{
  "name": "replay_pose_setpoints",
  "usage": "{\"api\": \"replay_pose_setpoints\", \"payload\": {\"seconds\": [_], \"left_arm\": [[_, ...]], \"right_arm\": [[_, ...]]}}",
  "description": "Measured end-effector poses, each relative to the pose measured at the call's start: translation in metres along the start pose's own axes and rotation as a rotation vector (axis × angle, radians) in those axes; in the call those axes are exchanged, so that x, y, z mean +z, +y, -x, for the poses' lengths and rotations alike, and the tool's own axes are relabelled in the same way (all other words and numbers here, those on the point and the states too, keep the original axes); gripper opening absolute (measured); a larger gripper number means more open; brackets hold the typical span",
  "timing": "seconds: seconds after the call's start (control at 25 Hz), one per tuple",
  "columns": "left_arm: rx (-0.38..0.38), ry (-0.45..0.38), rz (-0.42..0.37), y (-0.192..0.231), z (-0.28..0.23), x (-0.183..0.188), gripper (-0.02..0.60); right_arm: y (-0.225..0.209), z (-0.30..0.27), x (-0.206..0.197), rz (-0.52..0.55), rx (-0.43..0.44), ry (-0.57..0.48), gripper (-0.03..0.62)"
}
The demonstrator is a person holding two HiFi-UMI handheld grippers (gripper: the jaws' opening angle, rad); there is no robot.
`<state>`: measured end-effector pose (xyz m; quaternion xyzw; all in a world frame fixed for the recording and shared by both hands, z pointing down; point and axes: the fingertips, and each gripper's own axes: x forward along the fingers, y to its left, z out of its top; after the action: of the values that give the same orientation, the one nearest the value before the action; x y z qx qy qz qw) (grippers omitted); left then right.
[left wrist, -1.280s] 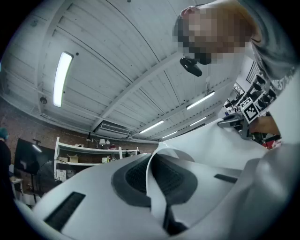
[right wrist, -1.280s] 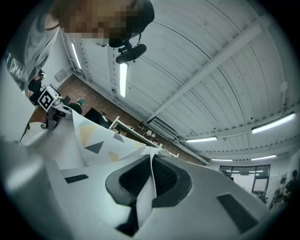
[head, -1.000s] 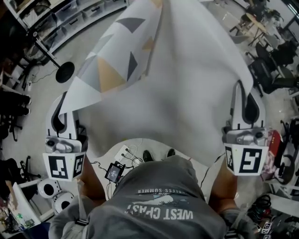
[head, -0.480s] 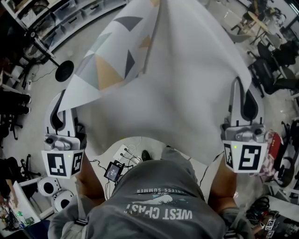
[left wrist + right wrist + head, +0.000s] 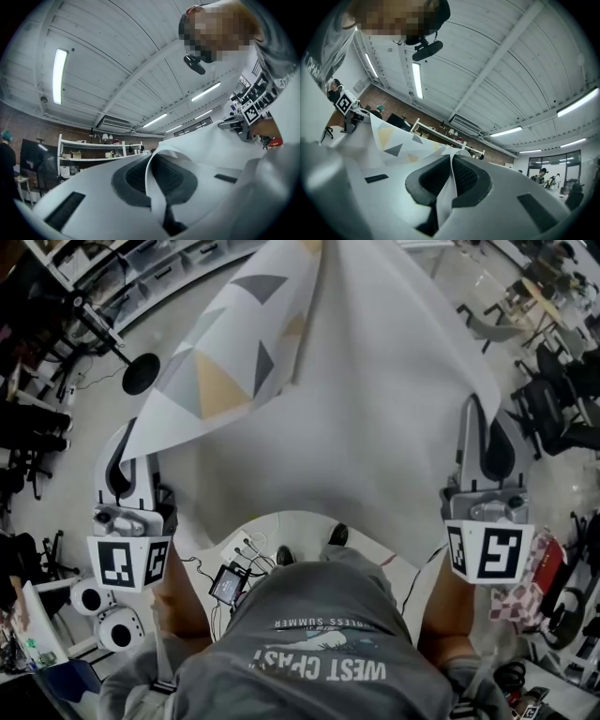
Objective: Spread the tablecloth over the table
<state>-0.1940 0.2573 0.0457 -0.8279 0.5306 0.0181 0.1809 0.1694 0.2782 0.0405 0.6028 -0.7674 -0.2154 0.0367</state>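
Out in front of us the tablecloth (image 5: 375, 418) hangs as a wide sheet, plain side toward us, stretched between both hands. Our left gripper (image 5: 125, 448) has its jaws closed on the near left edge, and our right gripper (image 5: 480, 413) has its jaws closed on the near right edge. In each gripper view a thin fold of cloth runs pinched between the dark pads (image 5: 136, 177). On the left a flap (image 5: 225, 362) with grey and tan triangles lies turned over onto the plain side.

We judge the step in hand to be carrying the sheet out over the surface, which we cannot make out beneath it. To do it well we hold both grips firm, with the hands level and well apart so the near edge is taut, and let the far part settle first. The turned flap needs shaking flat before we lower, or it will likely land doubled.
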Motion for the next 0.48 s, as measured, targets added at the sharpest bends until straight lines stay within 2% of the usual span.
{"api": "replay_pose_setpoints", "payload": {"seconds": [0.48], "left_arm": [[0.100,0.050,-0.050,-0.044,-0.039,-0.004,0.000]], "right_arm": [[-0.056,-0.036,-0.045,-0.049,0.098,-0.036,0.012]]}}
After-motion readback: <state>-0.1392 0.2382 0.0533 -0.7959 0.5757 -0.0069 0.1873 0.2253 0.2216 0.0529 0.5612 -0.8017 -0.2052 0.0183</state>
